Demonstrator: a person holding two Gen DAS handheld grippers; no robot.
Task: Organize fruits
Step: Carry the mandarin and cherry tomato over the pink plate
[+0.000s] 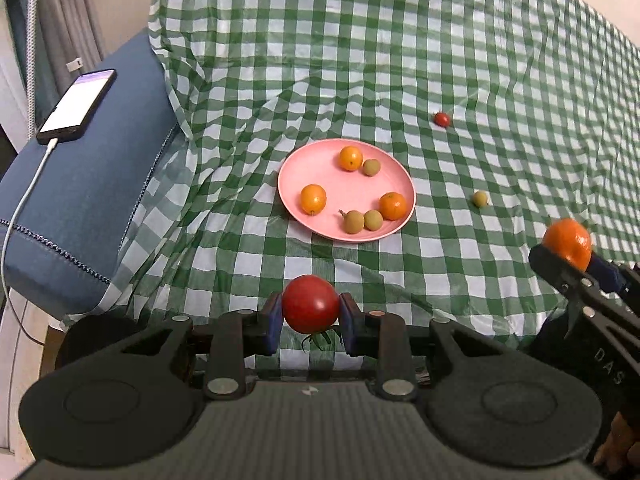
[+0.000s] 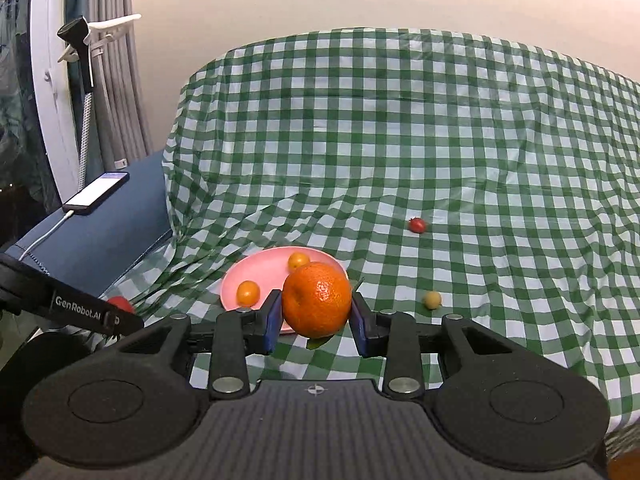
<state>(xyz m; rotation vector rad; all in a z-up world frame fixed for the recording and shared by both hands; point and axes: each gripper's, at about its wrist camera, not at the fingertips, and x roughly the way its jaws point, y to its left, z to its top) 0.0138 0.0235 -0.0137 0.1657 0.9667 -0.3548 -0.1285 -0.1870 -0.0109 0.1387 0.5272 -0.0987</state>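
From the left wrist camera, the left gripper clamps one large red tomato between its blue pads, held on the near side of the pink plate. On the plate lie three small orange fruits and three small tan ones. Beyond the plate sits one cherry tomato; to the plate's right, one more tan fruit on the checked cloth. A phone rests on a blue cushion, left of the plate.

From the right wrist camera, the right gripper grips one mandarin in front of the plate, hiding much of it; only two orange fruits show there, perhaps more behind.
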